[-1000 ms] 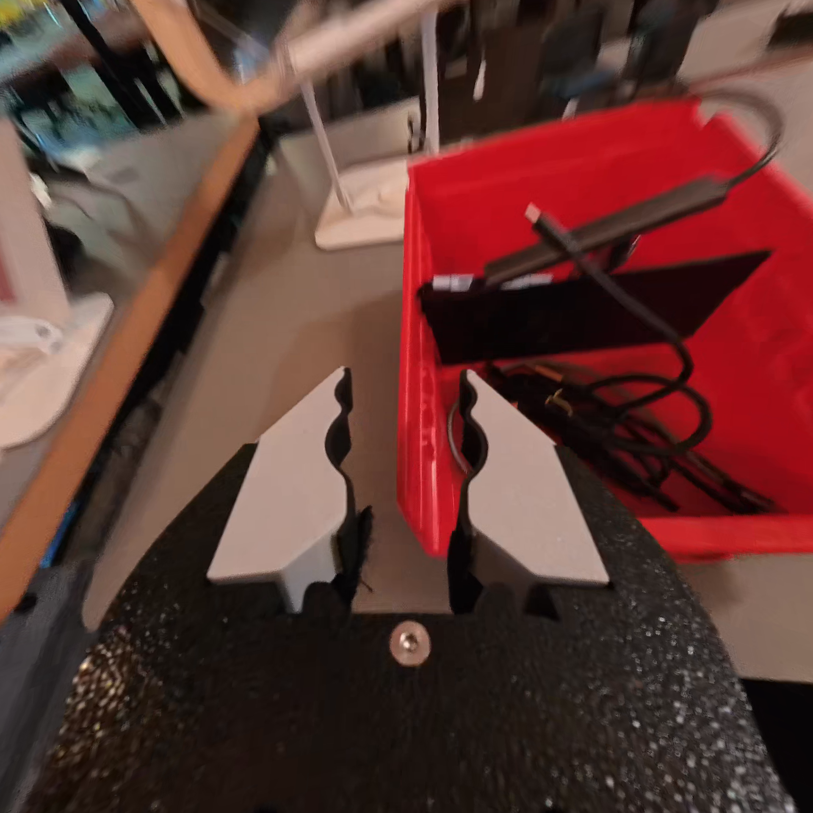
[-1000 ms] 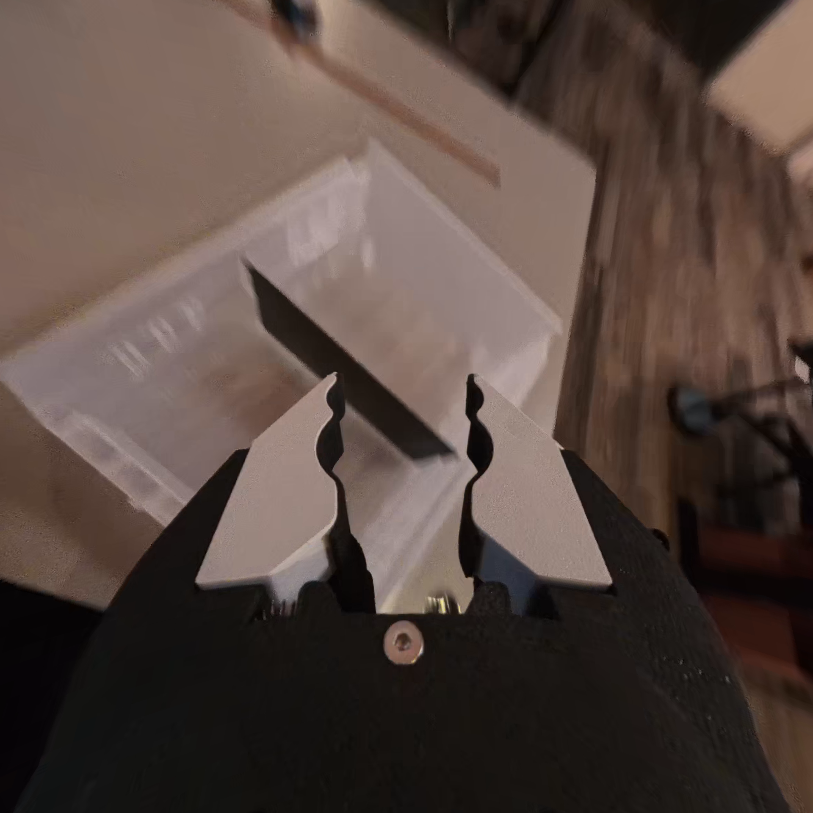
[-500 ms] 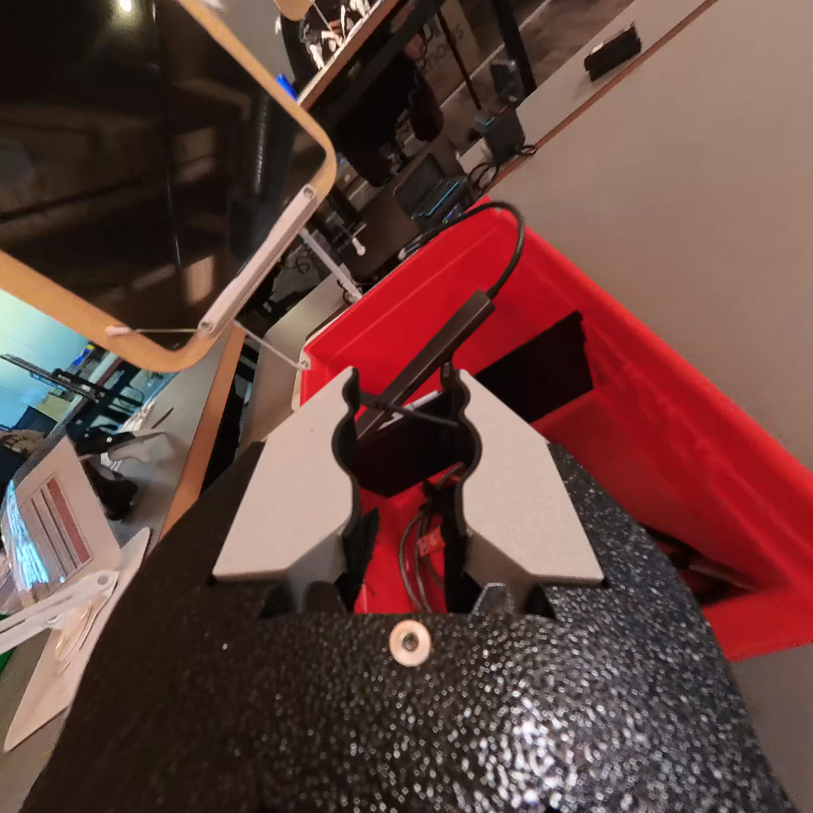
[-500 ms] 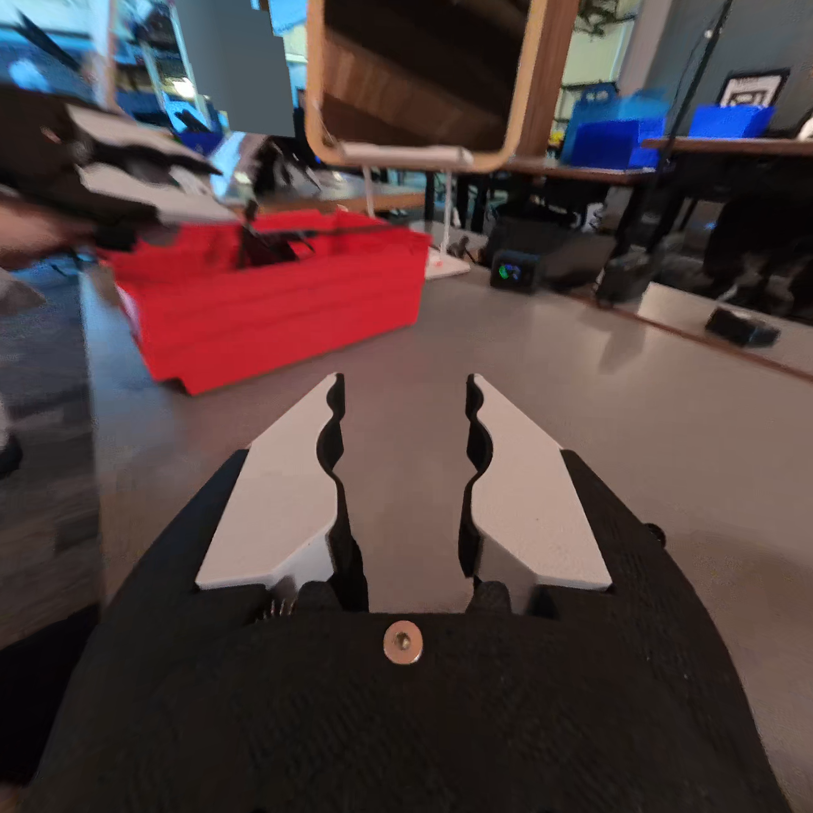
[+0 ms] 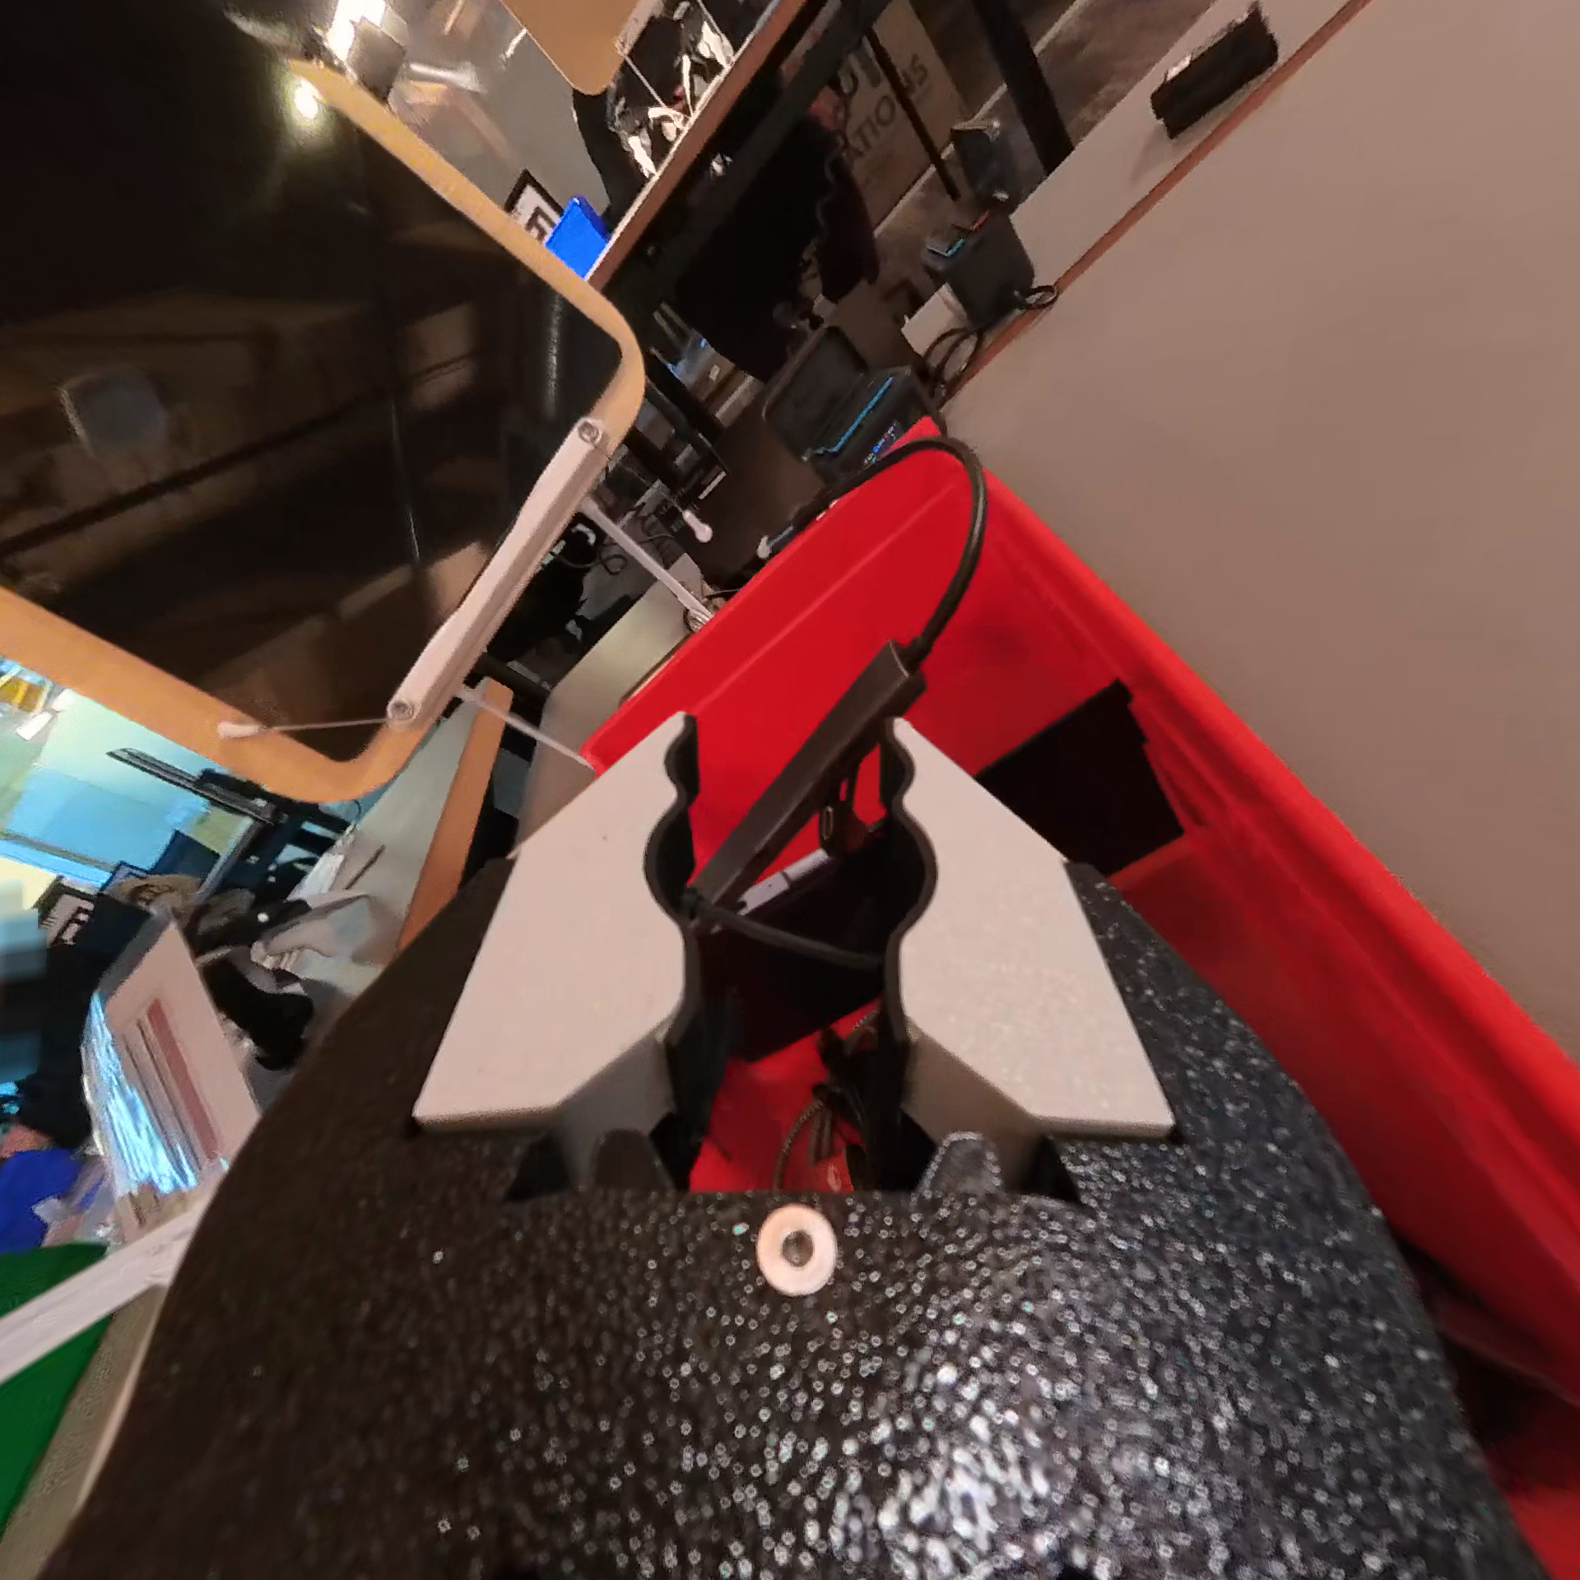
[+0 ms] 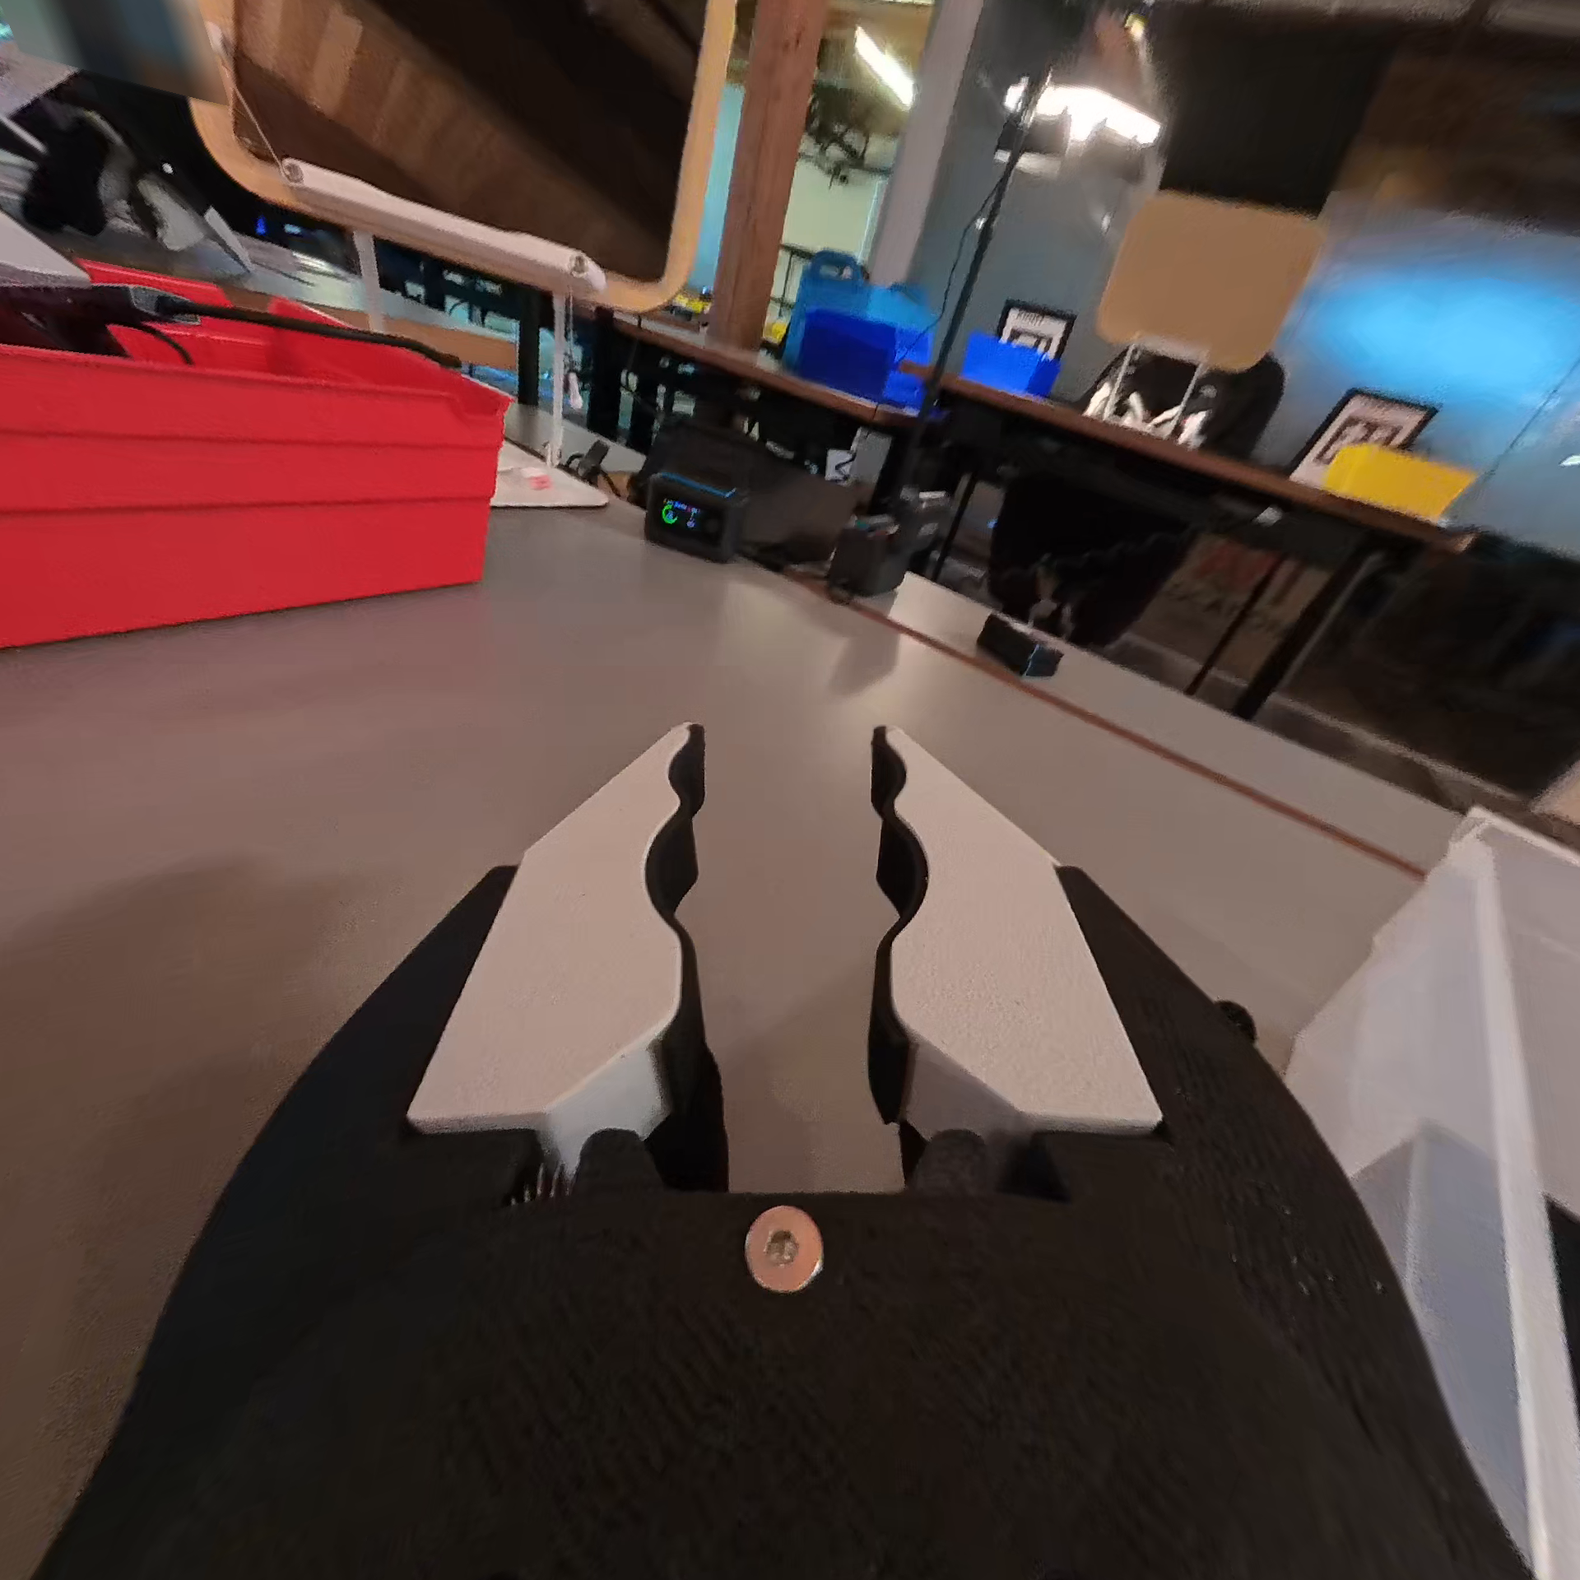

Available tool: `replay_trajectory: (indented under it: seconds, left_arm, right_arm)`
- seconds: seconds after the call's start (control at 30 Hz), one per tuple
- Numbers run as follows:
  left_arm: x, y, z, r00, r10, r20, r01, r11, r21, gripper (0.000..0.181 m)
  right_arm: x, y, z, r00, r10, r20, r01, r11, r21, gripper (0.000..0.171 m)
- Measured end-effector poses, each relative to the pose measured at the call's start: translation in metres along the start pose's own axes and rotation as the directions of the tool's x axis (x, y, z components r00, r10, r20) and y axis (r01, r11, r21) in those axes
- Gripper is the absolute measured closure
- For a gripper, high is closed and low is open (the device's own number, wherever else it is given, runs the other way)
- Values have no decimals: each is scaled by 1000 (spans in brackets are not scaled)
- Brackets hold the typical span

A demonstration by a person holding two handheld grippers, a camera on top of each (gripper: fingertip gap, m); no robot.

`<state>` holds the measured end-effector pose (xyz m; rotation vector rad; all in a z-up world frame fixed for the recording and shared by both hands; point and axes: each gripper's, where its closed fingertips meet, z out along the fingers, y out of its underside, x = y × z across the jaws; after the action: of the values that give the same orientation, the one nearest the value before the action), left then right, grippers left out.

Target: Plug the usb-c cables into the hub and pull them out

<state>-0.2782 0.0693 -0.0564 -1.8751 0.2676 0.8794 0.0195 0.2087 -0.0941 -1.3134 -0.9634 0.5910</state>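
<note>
In the left wrist view, my left gripper (image 5: 787, 752) is open over the red bin (image 5: 1282, 898). The slim dark hub (image 5: 821, 769) lies tilted on a black divider (image 5: 1086, 787) and shows in the gap between the fingertips, apart from both fingers. Its own cable (image 5: 970, 547) arcs up over the bin's far wall. A thin black cable (image 5: 769, 928) crosses between the fingers lower down, and a tangle of loose cables (image 5: 834, 1103) lies on the bin floor. My right gripper (image 6: 787, 744) is open and empty low over the grey table (image 6: 427, 769), right of the red bin (image 6: 239, 479).
A dark wood-framed panel on a white stand (image 5: 299, 385) hangs over the bin's far left. A translucent white bin (image 6: 1453, 1111) stands close by the right gripper's right side. A small device with a lit display (image 6: 684, 513) and a small black block (image 6: 1022, 645) sit farther back.
My left gripper has swung over the red bin and closed in on the hub, which now sits between its fingertips. My right gripper has turned away from the white bin to face across the table.
</note>
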Motion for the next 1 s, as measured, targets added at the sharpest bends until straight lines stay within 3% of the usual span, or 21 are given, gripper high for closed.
replay_trajectory:
  seconds: [0.13,0.23,0.27,0.33,0.43,0.5,0.6,0.67,0.77,0.87,1.0]
  left_arm:
    - [11,0,16,997,53,-55,-55,998,-26,130]
    - [12,8,28,985,173,-22,-174,982,-74,131]
    - [12,9,30,978,207,-2,-206,975,-84,138]
    - [13,7,30,965,261,37,-258,963,-79,169]
    - [9,-2,24,935,341,100,-337,940,-51,173]
    - [-1,-14,15,934,319,161,-320,947,-20,173]
    - [-37,-33,-9,895,258,364,-265,964,-32,173]
    - [-43,-58,-27,881,198,431,-236,971,38,173]
    - [-10,-107,-46,908,158,389,-254,944,210,174]
    - [52,-149,-55,926,240,293,-338,871,357,174]
    - [128,-157,-48,915,372,156,-400,792,462,173]
  right_arm:
    - [-4,-5,-1,997,-72,-18,73,997,35,137]
    - [-10,-6,-1,993,-116,-10,117,992,43,139]
    - [-12,-6,0,993,-122,-2,122,991,47,139]
    - [-14,-7,0,992,-126,0,126,991,50,139]
    - [-13,-7,0,992,-122,-1,122,991,52,140]
    - [-12,-7,-1,994,-112,-3,112,992,55,140]
    - [-10,-8,-1,995,-97,-9,97,993,64,141]
    - [-7,-9,-2,996,-87,-21,88,994,71,141]
    - [5,-15,-6,994,-67,-85,76,991,106,135]
    - [9,-22,-12,993,-49,-108,64,988,144,135]
    - [12,-23,-13,991,-51,-126,70,986,150,136]
